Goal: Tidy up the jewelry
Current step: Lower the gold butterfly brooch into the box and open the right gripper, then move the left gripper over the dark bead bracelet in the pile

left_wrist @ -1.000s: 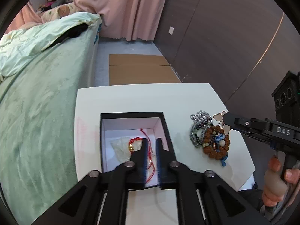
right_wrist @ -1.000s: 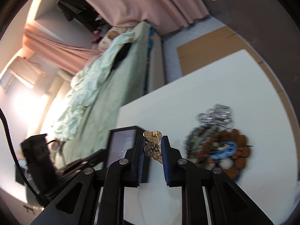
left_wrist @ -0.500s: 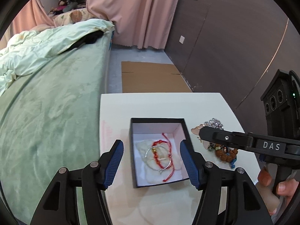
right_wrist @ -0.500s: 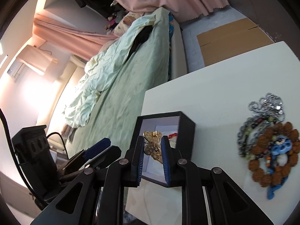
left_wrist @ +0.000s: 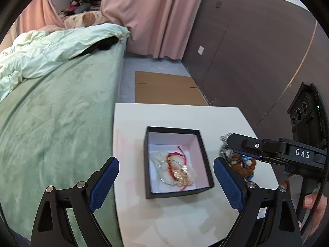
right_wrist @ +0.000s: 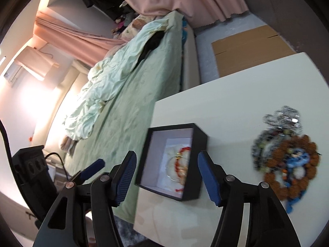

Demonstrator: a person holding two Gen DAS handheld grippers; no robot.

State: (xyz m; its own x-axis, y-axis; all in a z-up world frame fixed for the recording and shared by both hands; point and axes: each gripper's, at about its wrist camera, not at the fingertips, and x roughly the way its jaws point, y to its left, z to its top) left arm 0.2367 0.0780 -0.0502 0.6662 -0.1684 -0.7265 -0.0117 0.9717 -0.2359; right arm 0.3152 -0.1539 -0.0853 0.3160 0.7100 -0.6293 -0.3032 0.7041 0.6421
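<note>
A black box [left_wrist: 203,158] with a white lining stands on the white table [left_wrist: 164,119]. Inside lie a red cord bracelet [left_wrist: 176,156], a thin silver bangle [left_wrist: 162,169] and a gold brooch [left_wrist: 183,178]. My left gripper [left_wrist: 166,163] hovers before the box, its jaws opening wide with nothing pressed between them. In the right wrist view my right gripper [right_wrist: 167,159] hangs over the same box [right_wrist: 197,160], its jaws also opening and holding nothing. A pile of beaded bracelets and a silver chain [right_wrist: 287,156] lies to the right of the box.
A green bed [left_wrist: 51,113] runs along the table's left edge. Flat cardboard [left_wrist: 164,88] lies on the floor beyond the table, and a dark wall [left_wrist: 246,51] stands to the right. A hand [left_wrist: 314,201] holds the right gripper's handle.
The left gripper released the red bracelet in the box, opened and drew back. The right gripper carried the gold brooch over the box and opened; the brooch now lies inside.
</note>
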